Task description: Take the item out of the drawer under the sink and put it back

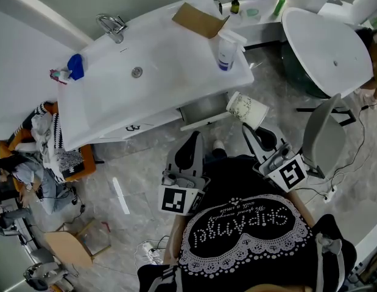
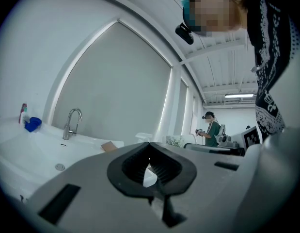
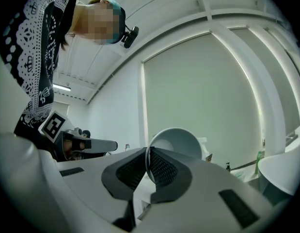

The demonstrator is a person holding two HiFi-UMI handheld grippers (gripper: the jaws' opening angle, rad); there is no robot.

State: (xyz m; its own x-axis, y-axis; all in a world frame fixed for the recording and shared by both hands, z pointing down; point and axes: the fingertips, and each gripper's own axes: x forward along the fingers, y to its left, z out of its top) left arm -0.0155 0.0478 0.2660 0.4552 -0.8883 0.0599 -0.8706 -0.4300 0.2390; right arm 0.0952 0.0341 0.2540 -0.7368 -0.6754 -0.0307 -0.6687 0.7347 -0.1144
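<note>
1. My right gripper (image 3: 147, 155) is closed almost fully on the paper cup (image 3: 178, 141), with the thin rim wall pinched between the two pads.
2. The cup hangs tipped on its side in that grip. It is out of the open drawer (image 1: 203, 109), just beside the drawer's right end, below the sink (image 1: 176, 53).
3. Handling, as I judge it: the cup is light, thin-walled and easily crushed. The rolled rim is its stiffest part, so hold there with a gentle squeeze.
4. My left gripper (image 2: 149, 147) is closed and empty, near the drawer front.
</note>
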